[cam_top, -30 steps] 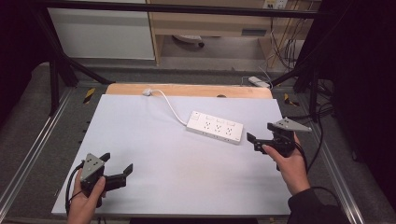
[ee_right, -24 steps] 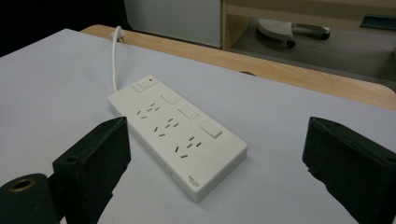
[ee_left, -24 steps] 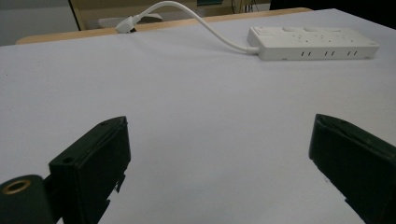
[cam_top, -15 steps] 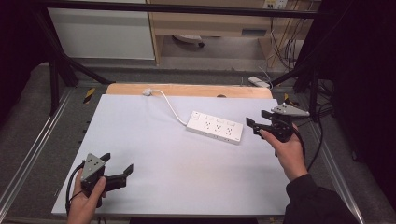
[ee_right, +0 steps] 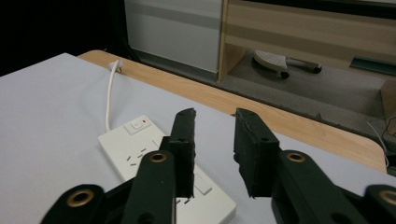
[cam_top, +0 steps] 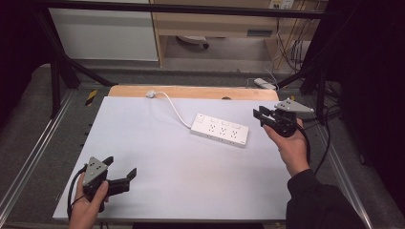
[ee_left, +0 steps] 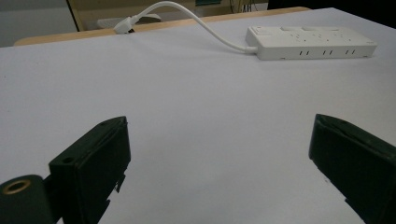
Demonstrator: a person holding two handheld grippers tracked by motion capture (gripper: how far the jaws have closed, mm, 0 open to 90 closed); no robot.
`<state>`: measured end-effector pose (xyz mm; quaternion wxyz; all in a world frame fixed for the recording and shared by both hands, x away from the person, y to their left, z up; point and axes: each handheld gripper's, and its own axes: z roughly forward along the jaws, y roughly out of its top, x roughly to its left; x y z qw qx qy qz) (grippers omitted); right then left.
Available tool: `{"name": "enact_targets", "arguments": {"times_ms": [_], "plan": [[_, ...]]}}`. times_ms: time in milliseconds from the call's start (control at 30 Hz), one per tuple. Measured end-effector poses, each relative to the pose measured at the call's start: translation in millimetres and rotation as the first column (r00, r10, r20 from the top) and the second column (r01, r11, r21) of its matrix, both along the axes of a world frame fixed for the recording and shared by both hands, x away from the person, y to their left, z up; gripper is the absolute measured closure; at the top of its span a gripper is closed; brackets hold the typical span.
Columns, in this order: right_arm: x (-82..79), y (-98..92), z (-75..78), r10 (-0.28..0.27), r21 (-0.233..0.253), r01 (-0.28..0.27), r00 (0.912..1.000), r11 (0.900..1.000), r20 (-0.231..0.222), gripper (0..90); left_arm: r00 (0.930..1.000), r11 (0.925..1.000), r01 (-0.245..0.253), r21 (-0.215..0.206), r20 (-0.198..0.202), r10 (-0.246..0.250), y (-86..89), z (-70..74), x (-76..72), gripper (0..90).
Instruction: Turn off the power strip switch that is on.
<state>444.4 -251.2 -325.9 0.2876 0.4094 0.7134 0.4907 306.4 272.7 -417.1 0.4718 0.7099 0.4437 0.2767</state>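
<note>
A white power strip (cam_top: pixel 219 130) lies right of centre on the white table top (cam_top: pixel 157 157). Its white cable curves back to a plug (cam_top: pixel 151 94) on the wooden far edge. My right gripper (cam_top: pixel 259 117) hovers just right of the strip's end and points left at it. Its jaws are open by a narrow gap with nothing between them. In the right gripper view the gripper (ee_right: pixel 215 116) is above the strip (ee_right: pixel 140 149). My left gripper (cam_top: pixel 121 167) rests near the front left with jaws wide open and empty. The left gripper view shows the gripper (ee_left: pixel 219 123) with the strip (ee_left: pixel 310 42) far ahead.
A wooden strip (cam_top: pixel 191 92) runs along the table's far edge. Metal rails (cam_top: pixel 28 162) flank the table on both sides. Behind stand a wooden cabinet (cam_top: pixel 215 24) and loose cables (cam_top: pixel 291 47). Broad bare table top lies between the two grippers.
The right hand has carried its gripper farther from the person, up beside the strip's right end. The left gripper has stayed put.
</note>
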Motion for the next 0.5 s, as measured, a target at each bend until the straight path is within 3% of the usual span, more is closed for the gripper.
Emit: {"name": "enact_targets", "arguments": {"times_ms": [167, 500], "plan": [[5.3, 3.2, 3.6, 0.014, -0.021, -0.013, 0.9994, 1.0, 0.032, 81.8, 1.0, 1.0, 0.001, 0.0, 0.0, -0.001, 0.0, 0.0, -0.1, 5.6], [20.8, 11.9, 5.8, 0.019, -0.042, -0.018, 0.999, 0.999, 0.039, 90.0, 1.0, 1.0, 0.002, 0.004, -0.001, -0.002, -0.3, -0.2, -0.3, 5.6]]}}
